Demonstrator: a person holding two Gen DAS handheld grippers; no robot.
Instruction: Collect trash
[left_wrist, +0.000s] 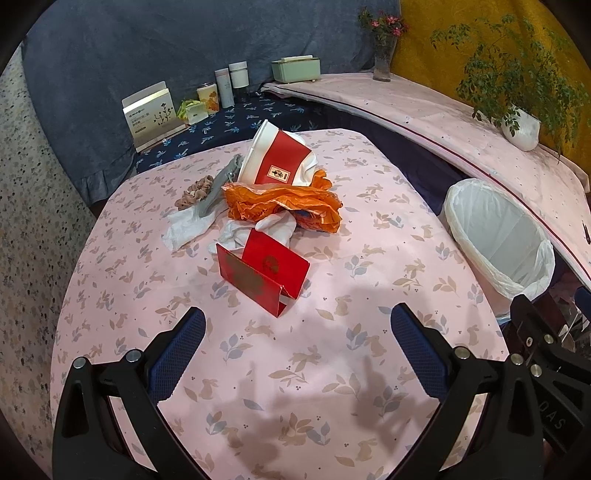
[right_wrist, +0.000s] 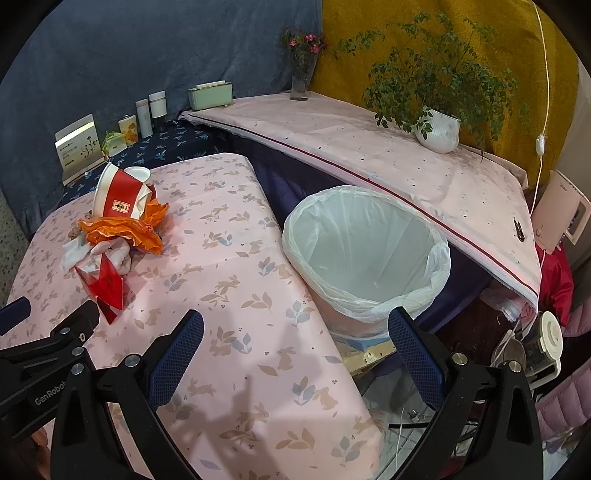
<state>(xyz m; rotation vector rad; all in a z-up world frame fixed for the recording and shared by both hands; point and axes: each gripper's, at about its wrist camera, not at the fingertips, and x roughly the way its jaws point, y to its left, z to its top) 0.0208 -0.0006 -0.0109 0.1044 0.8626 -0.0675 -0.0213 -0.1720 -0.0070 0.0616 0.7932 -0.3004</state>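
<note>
— Trash sits in one heap on the pink rabbit-print table (left_wrist: 369, 369): grey cloth (left_wrist: 221, 181) and crumpled tissue (left_wrist: 184, 227) at the left, then the red folded card (left_wrist: 258, 275), orange wrapper (left_wrist: 284, 203) and tipped paper bucket (left_wrist: 277, 155).

— And the grippers?

— Left gripper (left_wrist: 297, 350) spread wide over bare cloth, holding nothing. Right gripper (right_wrist: 295, 354) likewise spread, empty.

— The bin?

— Lined bin (right_wrist: 369, 251) stands beside the table's right edge; its base is hidden.
</note>
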